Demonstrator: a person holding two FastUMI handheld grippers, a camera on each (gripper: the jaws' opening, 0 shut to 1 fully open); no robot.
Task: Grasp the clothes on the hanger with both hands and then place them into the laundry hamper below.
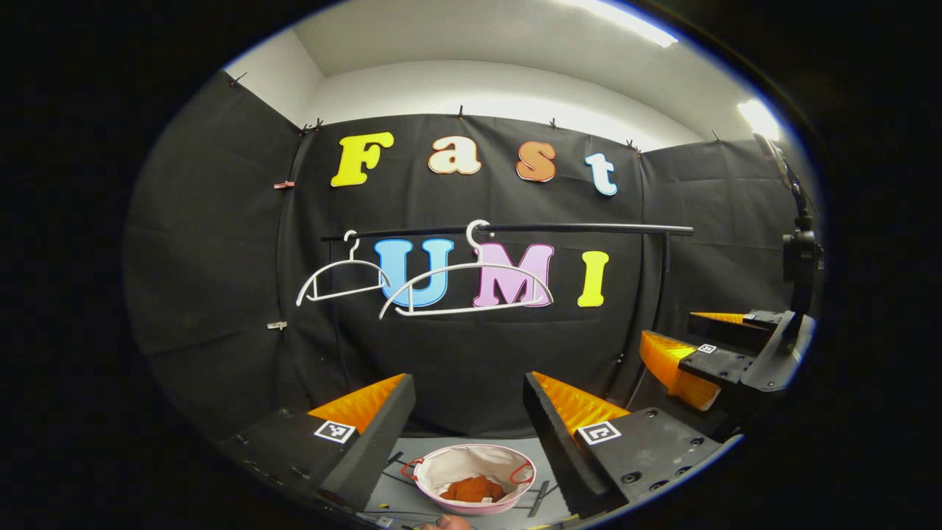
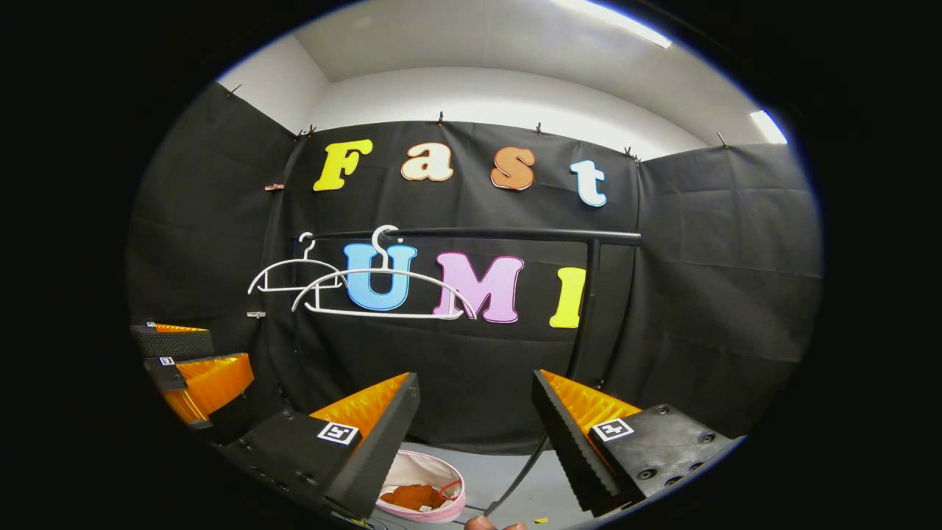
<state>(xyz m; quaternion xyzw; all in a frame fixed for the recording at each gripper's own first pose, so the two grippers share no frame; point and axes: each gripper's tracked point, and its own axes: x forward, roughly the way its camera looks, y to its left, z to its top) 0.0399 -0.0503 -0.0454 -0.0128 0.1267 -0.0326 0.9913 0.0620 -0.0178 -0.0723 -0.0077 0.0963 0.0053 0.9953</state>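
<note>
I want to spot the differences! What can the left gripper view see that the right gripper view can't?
Left gripper view: the right tool, open, at its right edge, beside a dark stand. Right gripper view: the left tool, open, at its left edge. Both: two bare white hangers on the rail, and the hamper below with orange clothes inside.

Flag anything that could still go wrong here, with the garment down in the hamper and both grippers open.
1. The orange garment sits in the hamper, but the two hangers hang bare on the rail; a raised gripper could knock one off.
2. The right gripper is close beside the left gripper; they might collide.
</note>
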